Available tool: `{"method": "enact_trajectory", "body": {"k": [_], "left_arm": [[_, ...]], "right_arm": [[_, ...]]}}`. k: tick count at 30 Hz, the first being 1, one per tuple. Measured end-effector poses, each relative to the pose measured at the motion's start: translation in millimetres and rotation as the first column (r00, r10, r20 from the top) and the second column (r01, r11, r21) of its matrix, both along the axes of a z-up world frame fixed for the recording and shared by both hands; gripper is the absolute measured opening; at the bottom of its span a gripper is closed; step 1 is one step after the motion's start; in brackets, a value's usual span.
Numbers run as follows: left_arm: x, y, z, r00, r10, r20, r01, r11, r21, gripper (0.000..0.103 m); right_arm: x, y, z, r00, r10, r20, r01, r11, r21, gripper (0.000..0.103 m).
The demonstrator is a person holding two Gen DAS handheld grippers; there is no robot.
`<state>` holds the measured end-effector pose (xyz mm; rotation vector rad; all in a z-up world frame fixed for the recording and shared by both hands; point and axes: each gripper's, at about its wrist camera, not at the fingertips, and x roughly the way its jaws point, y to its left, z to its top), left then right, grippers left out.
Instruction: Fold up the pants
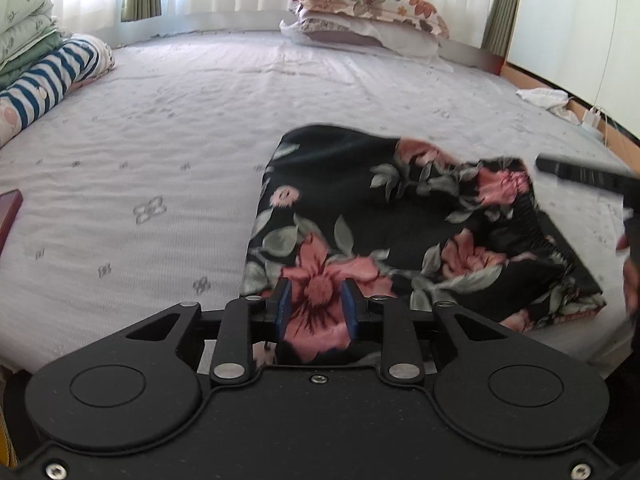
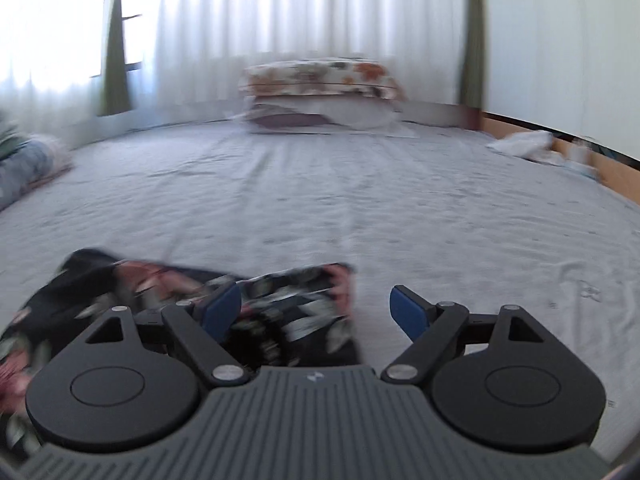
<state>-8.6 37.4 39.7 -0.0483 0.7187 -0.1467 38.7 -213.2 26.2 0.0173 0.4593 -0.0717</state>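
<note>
The left tool [image 1: 316, 304] sits right over the near edge of the pants [image 1: 400, 220], its blue pads [image 1: 285, 304] narrowly apart with a fold of flowered cloth between them; whether they press on it or have let go I cannot tell. The right tool [image 2: 316, 312] has its pads spread wide with nothing pinched; the pants' right end merely lies below the gap, and that view is blurred.

The pants lie on the bed [image 1: 140, 160], toward its near right part, already folded into a thick, roughly square packet. They look like thin, soft, light cloth that will slump and slide open if lifted by one layer, so I would judge the best hold is through all the layers at a folded edge or at the gathered waistband along the right side, which looks the firmest part.

They are black with big pink flowers and grey-green leaves; the top layer is rumpled and humped near the far right corner. Pillows [image 1: 368, 12] rest at the head of the bed.
</note>
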Motion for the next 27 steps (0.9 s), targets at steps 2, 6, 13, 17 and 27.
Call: {"method": "enact_trajectory", "body": {"k": [2, 6, 13, 17, 27], "left_arm": [[2.4, -1.4, 5.0, 1.0, -0.007, 0.011, 0.007, 1.0, -0.001, 0.027], [8.3, -5.9, 9.9, 0.999, -0.022, 0.031, 0.022, 1.0, 0.01, 0.029], [33.6, -4.8, 24.2, 0.996, -0.026, 0.089, 0.024, 0.999, 0.028, 0.032], [71.7, -0.5, 33.1, 0.995, -0.006, 0.103, 0.006, 1.0, 0.002, 0.032], [168.6, -18.7, 7.1, 1.0, 0.002, 0.027, -0.003, 1.0, 0.026, 0.022]], "right_arm": [[-8.8, 18.4, -5.7, 0.994, 0.102, -0.029, -0.104, 0.993, -0.051, 0.09], [-10.6, 41.9, -28.5, 0.979, 0.159, -0.13, -0.174, 0.978, -0.114, 0.086], [-2.7, 8.0, -30.0, 0.98, -0.021, -0.197, 0.018, 1.0, -0.016, 0.077], [-6.0, -7.5, -15.0, 0.982, 0.09, -0.167, -0.065, 0.986, 0.152, 0.085], [53.6, -16.8, -37.0, 0.973, 0.044, -0.228, 0.036, 0.941, 0.337, 0.035]]}}
